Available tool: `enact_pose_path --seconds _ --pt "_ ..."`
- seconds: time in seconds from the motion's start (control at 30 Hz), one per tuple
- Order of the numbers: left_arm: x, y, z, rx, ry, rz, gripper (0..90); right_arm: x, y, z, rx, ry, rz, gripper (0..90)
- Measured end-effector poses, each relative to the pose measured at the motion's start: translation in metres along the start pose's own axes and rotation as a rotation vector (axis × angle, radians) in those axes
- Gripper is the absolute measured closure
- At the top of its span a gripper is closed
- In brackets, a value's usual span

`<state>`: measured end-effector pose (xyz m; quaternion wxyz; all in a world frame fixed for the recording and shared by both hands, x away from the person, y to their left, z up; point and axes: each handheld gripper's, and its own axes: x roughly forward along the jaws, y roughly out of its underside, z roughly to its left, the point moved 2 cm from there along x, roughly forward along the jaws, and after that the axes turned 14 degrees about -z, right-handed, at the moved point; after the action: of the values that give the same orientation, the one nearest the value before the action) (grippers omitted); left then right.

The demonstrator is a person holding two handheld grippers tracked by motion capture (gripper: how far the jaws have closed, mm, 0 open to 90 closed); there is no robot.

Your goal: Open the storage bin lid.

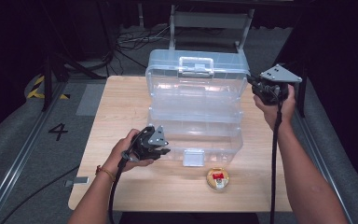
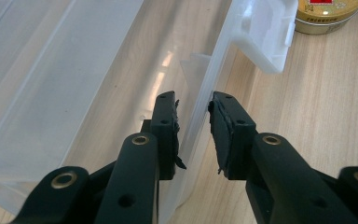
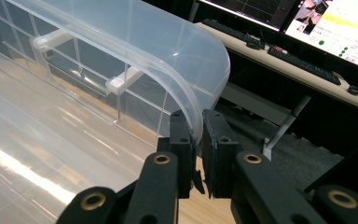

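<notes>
While the clear plastic storage box (image 1: pixel 196 116) stood open in the middle of the wooden table (image 1: pixel 121 107), each of the person's hands held a gripper against it. The lid (image 1: pixel 198 70) was raised at the far side, with its handle (image 1: pixel 196 65) on top. The right gripper (image 1: pixel 256 86) was clamped on the lid's right edge; in the right gripper view (image 3: pixel 196 135) both pads pressed on the curved rim of the lid (image 3: pixel 186 70), one jaw inside and one outside. The left gripper (image 1: pixel 161 149) sat at the near left corner of the box base. In the left gripper view (image 2: pixel 193 116) its jaws straddled the front wall (image 2: pixel 200 112) of the base, one jaw inside the box and one outside; the outer pad met the wall, while a narrow gap showed at the inner pad, so a firm grip could not be confirmed. The front latch (image 1: pixel 193 157) hung down at the middle of the front wall. A small round tin (image 1: pixel 218 178) with a red label lay on the table just in front of the box, apart from it.
</notes>
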<state>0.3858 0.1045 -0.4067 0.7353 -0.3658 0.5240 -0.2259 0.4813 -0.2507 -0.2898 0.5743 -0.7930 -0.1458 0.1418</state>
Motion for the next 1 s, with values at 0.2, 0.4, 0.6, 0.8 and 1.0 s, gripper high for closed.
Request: enact_pose_path --seconds 0.2,0.4,0.6,0.8,1.0 --pt "0.000 0.001 -0.001 0.002 -0.005 -0.006 71.8 0.005 0.001 -0.001 -0.010 0.010 -0.005 84.8" --pt "-0.001 0.002 0.000 -0.001 0.004 -0.017 72.3 0.012 0.001 -0.005 0.002 0.009 -0.005 85.1" --pt "-0.001 0.003 0.002 0.006 0.012 -0.026 72.6 0.021 0.001 -0.011 0.033 0.005 -0.004 85.3" --pt "-0.001 0.003 0.002 0.004 0.019 -0.029 72.8 0.027 0.001 -0.014 0.050 0.004 0.002 85.4" --pt "-0.001 0.004 0.002 0.003 0.014 -0.038 72.6 0.031 0.001 -0.015 0.061 0.007 0.004 85.5"
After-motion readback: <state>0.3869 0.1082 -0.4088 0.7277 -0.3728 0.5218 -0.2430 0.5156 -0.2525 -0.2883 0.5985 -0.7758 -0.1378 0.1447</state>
